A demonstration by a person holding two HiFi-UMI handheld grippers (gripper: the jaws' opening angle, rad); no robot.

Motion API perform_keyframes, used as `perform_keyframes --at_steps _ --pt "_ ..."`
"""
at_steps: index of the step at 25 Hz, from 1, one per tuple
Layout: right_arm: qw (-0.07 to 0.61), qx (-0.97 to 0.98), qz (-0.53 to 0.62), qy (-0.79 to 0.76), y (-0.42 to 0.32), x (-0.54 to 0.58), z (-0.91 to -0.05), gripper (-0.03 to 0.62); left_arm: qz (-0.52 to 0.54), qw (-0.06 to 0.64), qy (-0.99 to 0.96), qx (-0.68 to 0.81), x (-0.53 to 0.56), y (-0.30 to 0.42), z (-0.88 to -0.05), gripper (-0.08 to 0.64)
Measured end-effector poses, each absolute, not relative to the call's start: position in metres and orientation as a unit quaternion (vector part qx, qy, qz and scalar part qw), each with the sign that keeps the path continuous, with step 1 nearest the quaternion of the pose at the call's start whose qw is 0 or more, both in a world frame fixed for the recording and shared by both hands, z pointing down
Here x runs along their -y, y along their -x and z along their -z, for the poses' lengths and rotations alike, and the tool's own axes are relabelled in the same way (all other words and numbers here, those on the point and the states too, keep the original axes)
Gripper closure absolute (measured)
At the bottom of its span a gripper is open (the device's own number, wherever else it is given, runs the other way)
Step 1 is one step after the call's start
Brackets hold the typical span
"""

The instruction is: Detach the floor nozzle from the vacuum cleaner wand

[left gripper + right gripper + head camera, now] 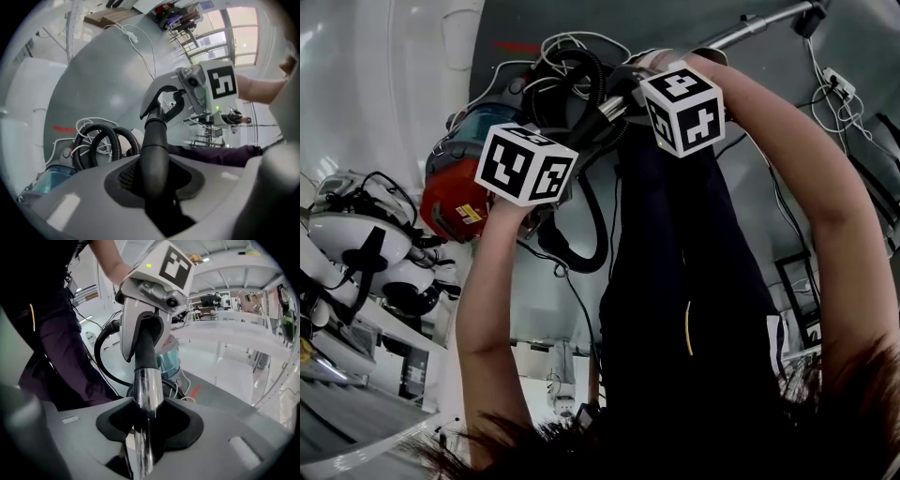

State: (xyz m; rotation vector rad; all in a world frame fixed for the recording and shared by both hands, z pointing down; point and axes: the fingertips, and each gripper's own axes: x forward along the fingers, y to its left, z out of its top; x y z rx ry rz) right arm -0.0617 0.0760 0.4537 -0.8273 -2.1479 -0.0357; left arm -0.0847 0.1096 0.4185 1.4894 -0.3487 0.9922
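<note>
The vacuum wand is a chrome tube [147, 390] that ends in a black curved handle piece [154, 140]. My right gripper [145, 432] is shut on the chrome tube, which runs straight up between its jaws. Just beyond it, my left gripper [154, 187] is shut on the black handle piece. In the head view both marker cubes, left [525, 164] and right [684, 108], sit close together over the red and blue canister [455, 202]. The chrome tube [759, 23] runs off toward the top right. I cannot make out the floor nozzle.
A black ribbed hose [591, 253] loops from the canister, with white cables [89, 124] beside it on the grey floor. White machines [356, 244] stand at the left. A power strip [839, 84] and cords lie at the right. The person's dark trousers [694, 309] fill the middle.
</note>
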Motion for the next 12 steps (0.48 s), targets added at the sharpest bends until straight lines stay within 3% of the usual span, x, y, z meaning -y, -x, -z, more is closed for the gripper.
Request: perform_keyframes --at_steps 6,12 --pt "0.428 0.819 -0.033 0.382 0.061 -0.076 -0.450 0.431 -0.535 0.483 -0.667 0.185 -0.109 0.096 -0.420 0.457" --pt "0.400 0.855 0.016 0.329 0.064 -0.070 -0.450 0.436 -0.466 0.583 -0.648 0.153 -0.113 0.093 -0.418 0.459"
